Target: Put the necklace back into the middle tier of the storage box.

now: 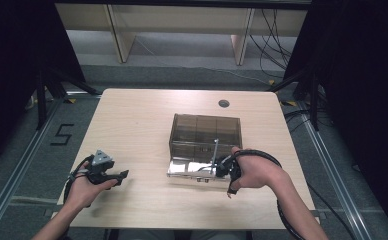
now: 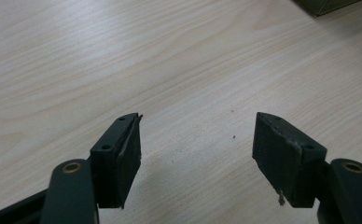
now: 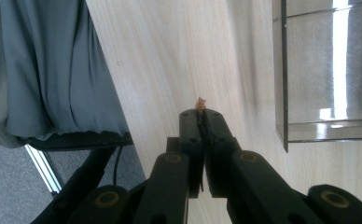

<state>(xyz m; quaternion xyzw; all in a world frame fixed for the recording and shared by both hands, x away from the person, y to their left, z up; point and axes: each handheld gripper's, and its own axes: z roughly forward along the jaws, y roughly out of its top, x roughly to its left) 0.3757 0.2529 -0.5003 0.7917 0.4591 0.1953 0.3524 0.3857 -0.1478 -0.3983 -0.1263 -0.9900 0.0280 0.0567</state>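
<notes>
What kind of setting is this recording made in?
Probably a lab recording cell: a lone wooden table walled by black curtains, metal floor rails alongside, loose cables behind.

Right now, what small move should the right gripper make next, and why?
Probably turn the right gripper toward the smoky box: its closed jaws pinch an orange bit but point at the near edge of the table, box off to the side.

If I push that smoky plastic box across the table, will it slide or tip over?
The smoky plastic box looks low and wide, so it would probably slide rather than tip. Its thin clear walls suggest it is light. The open lid lying in front may drag or flex.
</notes>
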